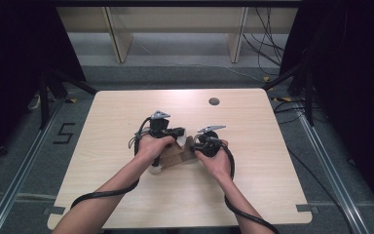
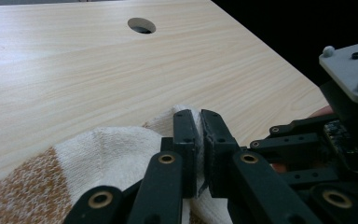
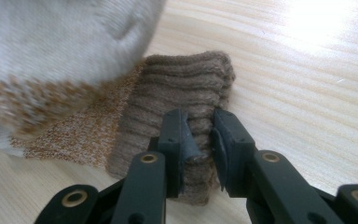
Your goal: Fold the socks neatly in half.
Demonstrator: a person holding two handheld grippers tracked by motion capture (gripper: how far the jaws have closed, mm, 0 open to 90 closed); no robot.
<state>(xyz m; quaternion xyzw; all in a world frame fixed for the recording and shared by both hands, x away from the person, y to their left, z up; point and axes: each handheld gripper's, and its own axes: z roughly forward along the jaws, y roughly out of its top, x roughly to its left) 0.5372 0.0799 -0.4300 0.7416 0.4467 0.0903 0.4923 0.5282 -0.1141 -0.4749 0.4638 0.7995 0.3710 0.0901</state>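
Knitted brown cuff fabric of the sock (image 3: 186, 93) is straddled by the right gripper (image 3: 198, 135), its jaws set around the ribbing. The sock's cream toe (image 2: 121, 149) is pinched by the closed left gripper (image 2: 199, 140), well short of the table's round hole (image 2: 141, 25).

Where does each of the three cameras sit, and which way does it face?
High view: above the person's side, looking forward and down on the table; both forearms, the left gripper and right gripper meet over the sock.
Left gripper view: rides the left gripper, facing across the table toward its hole; jaws shut on the sock's cream end.
Right gripper view: rides the right gripper, looking down at the brown ribbed cuff between its jaws.
Shared: all show the sock and the table.
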